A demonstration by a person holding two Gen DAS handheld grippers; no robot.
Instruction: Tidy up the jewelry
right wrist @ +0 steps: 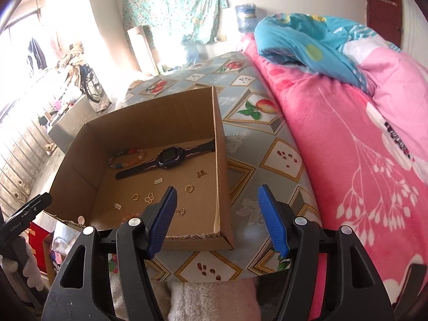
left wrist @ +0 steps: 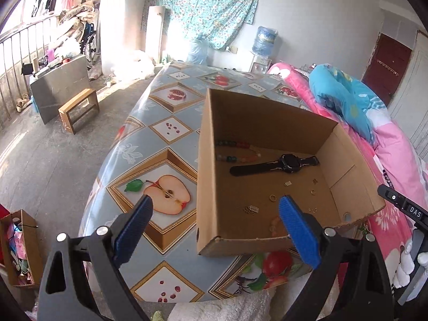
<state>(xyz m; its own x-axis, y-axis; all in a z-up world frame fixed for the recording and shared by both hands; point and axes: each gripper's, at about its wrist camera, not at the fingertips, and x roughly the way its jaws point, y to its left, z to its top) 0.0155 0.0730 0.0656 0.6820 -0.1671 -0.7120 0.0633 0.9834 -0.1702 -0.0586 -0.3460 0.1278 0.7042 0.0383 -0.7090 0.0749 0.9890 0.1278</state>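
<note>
- The open brown cardboard box point(right wrist: 149, 144) is sitting on a table covered with a grey-blue fruit-printed oilcloth point(right wrist: 267, 160); all the visible jewelry is lying loose on the box floor.
- The right gripper point(right wrist: 216, 219) with blue ribbed pads is standing wide and holding nothing, straddling the box's right wall; the left gripper point(left wrist: 214, 227), also wide and empty, is straddling the left wall.
- The black digital wristwatch point(right wrist: 167, 157) is lying toward 11 o'clock from the right gripper, its strap running from 8 o'clock to 2 o'clock; the string of multicoloured beads point(right wrist: 128, 156) is lying beside it at 9 o'clock, touching or nearly so.
- Small gold rings point(right wrist: 189, 188), a gold butterfly charm point(right wrist: 150, 198) and little chains point(right wrist: 179, 210) are lying nearer, just beyond the right gripper's left pad; the right hand seems closer to these.
- The box walls are standing in the way of any low approach; a pink floral quilt point(right wrist: 361, 160) is piled at 3 o'clock, clear of the box.
</note>
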